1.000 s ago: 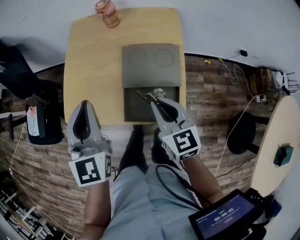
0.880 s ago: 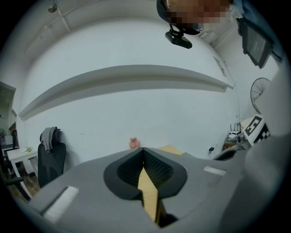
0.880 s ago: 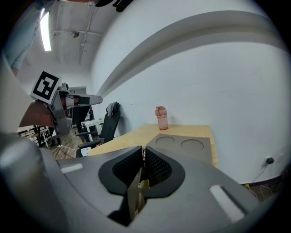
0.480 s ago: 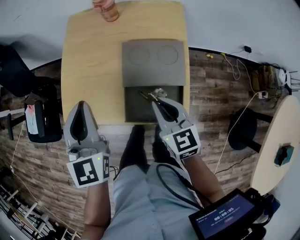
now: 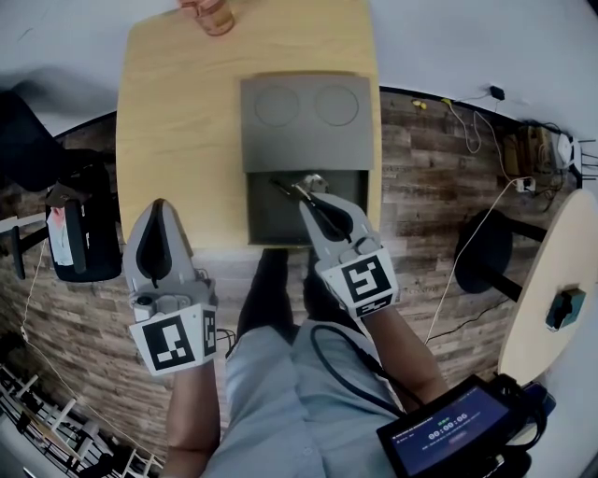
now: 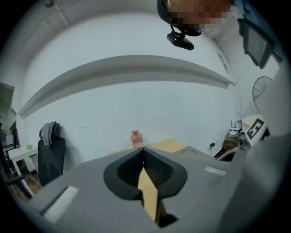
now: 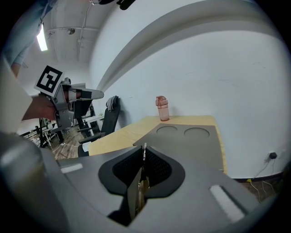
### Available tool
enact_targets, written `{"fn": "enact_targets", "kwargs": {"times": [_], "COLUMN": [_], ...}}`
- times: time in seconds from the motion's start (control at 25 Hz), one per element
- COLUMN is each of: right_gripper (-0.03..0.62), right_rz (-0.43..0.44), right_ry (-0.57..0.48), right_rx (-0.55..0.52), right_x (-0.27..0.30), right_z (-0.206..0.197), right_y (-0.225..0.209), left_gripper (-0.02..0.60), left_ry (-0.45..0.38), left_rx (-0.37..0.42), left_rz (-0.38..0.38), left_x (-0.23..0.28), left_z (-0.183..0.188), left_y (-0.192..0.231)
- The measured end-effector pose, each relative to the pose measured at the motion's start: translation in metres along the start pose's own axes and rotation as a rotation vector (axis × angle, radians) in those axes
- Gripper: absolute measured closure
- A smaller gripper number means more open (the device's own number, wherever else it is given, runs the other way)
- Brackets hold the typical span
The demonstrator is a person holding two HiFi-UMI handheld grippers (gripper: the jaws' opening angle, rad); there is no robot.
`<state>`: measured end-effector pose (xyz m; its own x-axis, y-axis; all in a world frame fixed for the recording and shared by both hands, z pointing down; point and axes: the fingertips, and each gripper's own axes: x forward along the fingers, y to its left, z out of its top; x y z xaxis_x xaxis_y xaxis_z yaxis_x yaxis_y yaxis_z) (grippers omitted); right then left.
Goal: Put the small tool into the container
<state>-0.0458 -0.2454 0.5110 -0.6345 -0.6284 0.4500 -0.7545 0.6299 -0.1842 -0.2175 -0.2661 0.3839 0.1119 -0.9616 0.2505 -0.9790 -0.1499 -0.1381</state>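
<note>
**Right jaws clenched on the small tool above the open container**

The right gripper [image 5: 306, 194] has its jaws closed almost fully on the small tool [image 5: 283, 188]. In the right gripper view the pads press on a thin strip seen edge-on, with a sliver standing just past the tips. The left gripper [image 5: 161, 207] holds nothing. Its jaw tips meet, and only a narrow slit lower down shows the wood behind them.

From the head view the tool is slim and metallic. Its long axis runs crosswise, from the right jaws out toward the person's left and slightly away, and the thin end points left. A rounder part sits just right of the jaw tips. The tool hangs over the dark open compartment at the near end of the container [image 5: 304, 140]. Whether it touches the compartment's bottom cannot be told.

The container is a grey box. Its far half is covered by a flat top with two round recesses. It rests on a pale wooden bench [image 5: 177, 112], near the right edge. A pink bottle [image 5: 210, 14] stands upright at the far edge, well apart from the box.

The left gripper is off the bench's near edge, over a plank floor [image 5: 420, 187]. A black chair [image 5: 84, 233] is to the left, a round table [image 5: 551, 299] to the right, and a white wall behind.
</note>
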Motion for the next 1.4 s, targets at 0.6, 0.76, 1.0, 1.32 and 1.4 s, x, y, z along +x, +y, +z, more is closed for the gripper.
{"fn": "enact_targets", "kwargs": {"times": [0.6,0.76,1.0,1.32,1.4], "right_gripper": [0.567,0.571,0.572,0.543,0.535], "right_rz": [0.025,0.017,0.018,-0.009,-0.019], "right_ry": [0.045,0.071,0.086,0.127,0.138], "right_rx": [0.017,0.013,0.029,0.055,0.061], "right_x": [0.003,0.003,0.006,0.008,0.009], "right_z": [-0.014,-0.023,-0.027,-0.035,-0.037], "right_y": [0.005,0.005,0.004,-0.008,-0.011], "left_gripper": [0.572,0.572,0.572,0.572,0.572], "left_ry": [0.008,0.009,0.014,0.008,0.009], "left_rx": [0.014,0.016,0.012,0.014,0.015], "left_rz": [-0.006,-0.006,-0.013,-0.019,-0.017], "left_x": [-0.001,-0.001,0.003,0.003,0.002], "left_z": [-0.001,-0.001,-0.003,-0.002,-0.002], "left_y": [0.002,0.003,0.004,0.003,0.004]}}
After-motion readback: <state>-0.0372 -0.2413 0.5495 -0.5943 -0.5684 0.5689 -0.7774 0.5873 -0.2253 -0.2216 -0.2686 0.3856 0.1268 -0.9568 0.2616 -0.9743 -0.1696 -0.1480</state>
